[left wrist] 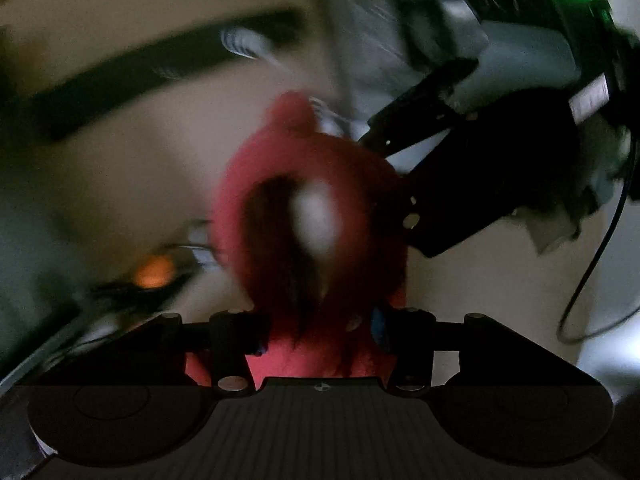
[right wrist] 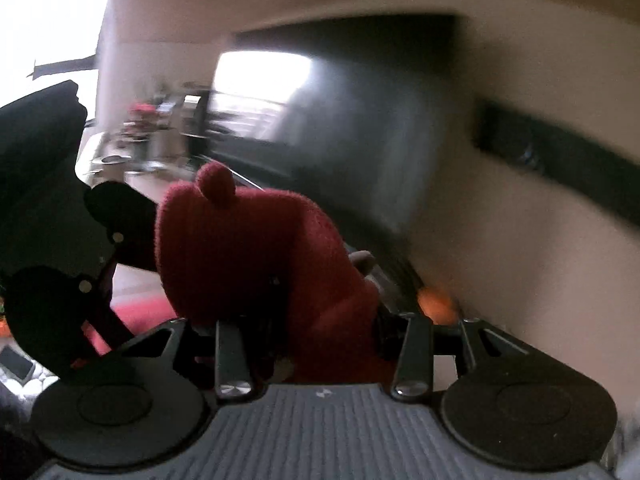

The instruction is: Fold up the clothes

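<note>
Between your left gripper's [left wrist: 320,320] closed jaws bunches the red fleecy garment [left wrist: 304,216], hiding the fingertips. Your right gripper [right wrist: 316,320] is clamped on the same garment [right wrist: 248,248], which hangs lifted in front of both cameras. Everything behind is smeared by blur; an orange blob [right wrist: 436,304] cannot be identified.

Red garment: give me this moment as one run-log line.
red garment: bunched, lifted | left gripper: shut on it | right gripper: shut on it | fold: not done
</note>
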Demonstrator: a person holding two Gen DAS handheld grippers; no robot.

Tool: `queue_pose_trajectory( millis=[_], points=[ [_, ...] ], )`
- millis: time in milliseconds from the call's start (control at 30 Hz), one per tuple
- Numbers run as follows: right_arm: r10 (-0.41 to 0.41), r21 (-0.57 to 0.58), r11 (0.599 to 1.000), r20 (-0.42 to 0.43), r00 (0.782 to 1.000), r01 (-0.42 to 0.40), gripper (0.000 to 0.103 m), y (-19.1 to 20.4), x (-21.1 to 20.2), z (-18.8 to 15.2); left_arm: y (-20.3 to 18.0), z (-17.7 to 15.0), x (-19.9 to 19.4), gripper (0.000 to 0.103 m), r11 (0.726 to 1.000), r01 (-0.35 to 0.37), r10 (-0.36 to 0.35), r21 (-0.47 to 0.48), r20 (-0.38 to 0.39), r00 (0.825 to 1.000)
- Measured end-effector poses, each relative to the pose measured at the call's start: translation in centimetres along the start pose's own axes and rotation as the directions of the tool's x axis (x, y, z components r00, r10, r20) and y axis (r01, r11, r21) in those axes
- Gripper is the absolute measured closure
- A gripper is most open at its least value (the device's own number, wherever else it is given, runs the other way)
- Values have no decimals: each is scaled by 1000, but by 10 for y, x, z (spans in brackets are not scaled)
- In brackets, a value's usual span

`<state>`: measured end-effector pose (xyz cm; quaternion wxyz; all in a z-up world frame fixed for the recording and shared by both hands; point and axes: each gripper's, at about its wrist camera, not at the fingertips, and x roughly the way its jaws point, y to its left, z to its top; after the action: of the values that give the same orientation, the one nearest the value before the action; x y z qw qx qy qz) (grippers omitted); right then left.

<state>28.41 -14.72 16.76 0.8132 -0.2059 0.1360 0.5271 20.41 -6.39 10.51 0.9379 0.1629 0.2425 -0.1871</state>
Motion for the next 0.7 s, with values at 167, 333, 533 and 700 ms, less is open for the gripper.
queue_pose_trajectory(
  millis=[167, 333, 533, 700],
  points=[
    [149, -77, 985, -61, 987, -153, 61, 67, 104, 39, 73, -55, -67, 35, 956, -166, 170, -242, -4, 985],
    [213, -95, 967, -215, 953, -237, 52, 102, 180, 47, 124, -144, -92, 20, 808, -284, 245, -517, -144, 959],
    [98, 70, 993, -48, 994, -94, 0, 45, 108, 84, 154, -184, -104, 15, 692, -330, 270, -642, -193, 943],
    [-37, 115, 992, -112, 993, 50, 0, 25, 55, 50, 170, -178, -110, 10, 717, -293, 263, -633, -144, 954]
  ],
)
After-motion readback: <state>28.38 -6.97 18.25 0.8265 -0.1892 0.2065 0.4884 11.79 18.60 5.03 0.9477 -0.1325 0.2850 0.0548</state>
